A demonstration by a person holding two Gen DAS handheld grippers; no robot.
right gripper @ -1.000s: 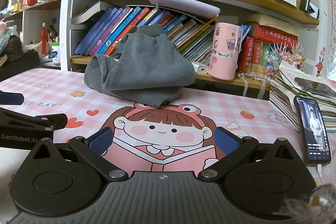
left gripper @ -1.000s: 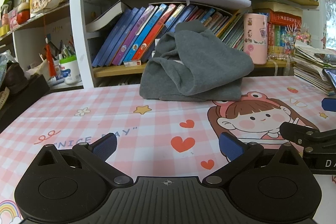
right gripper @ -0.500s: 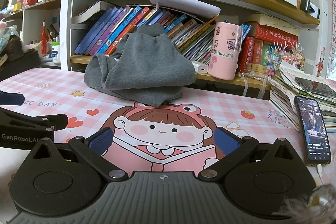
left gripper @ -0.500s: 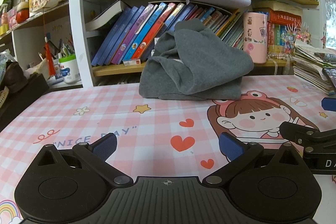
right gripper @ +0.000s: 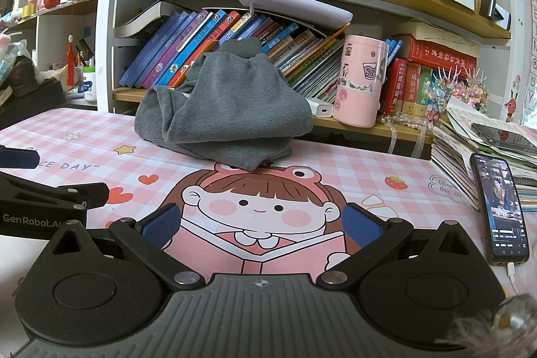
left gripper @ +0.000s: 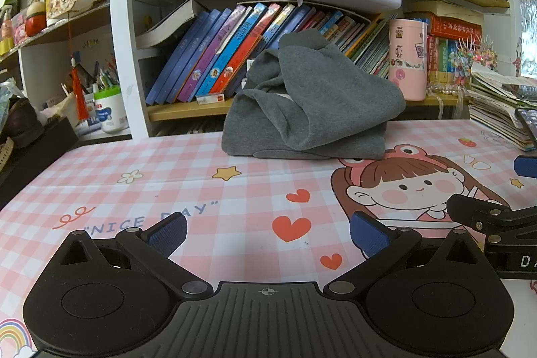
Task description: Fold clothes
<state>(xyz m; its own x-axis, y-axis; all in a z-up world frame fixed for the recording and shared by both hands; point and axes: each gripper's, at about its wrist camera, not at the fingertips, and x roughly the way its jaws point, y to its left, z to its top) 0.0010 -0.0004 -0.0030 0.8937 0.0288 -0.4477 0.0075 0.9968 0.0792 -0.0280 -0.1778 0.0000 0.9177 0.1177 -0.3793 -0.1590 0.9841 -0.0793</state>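
At the near edge of the table [left gripper: 100, 183], through the left wrist camera, I see almost nothing changed over the last second: the grey garment [left gripper: 312, 109] sits in the same crumpled heap at the far side of the pink checked mat, up against the lower bookshelf [left gripper: 188, 113], and my view of it has barely shifted. I read that as the fold not yet begun; I am still parked short of the cloth. The left gripper [left gripper: 266, 232] has its jaws spread wide, blue pads well apart, nothing between them but the printed hearts on the mat, and no contact with the garment. The other tool's black arm pokes in at the right edge.

From the right wrist camera, the story is the same. The garment [right gripper: 225, 116] lies bunched, one hem draped onto the cartoon girl's frog hat, well apart from me, and it has not moved. The right gripper [right gripper: 261, 225] is likewise fully released, jaws wide and empty, hovering over the cartoon's face. A phone [right gripper: 501, 207] lies just to my right beside a stack of papers, and a pink cup [right gripper: 360, 79] stands on the shelf near the cloth; I judge both worth avoiding when I reach in and spread the heap flat.
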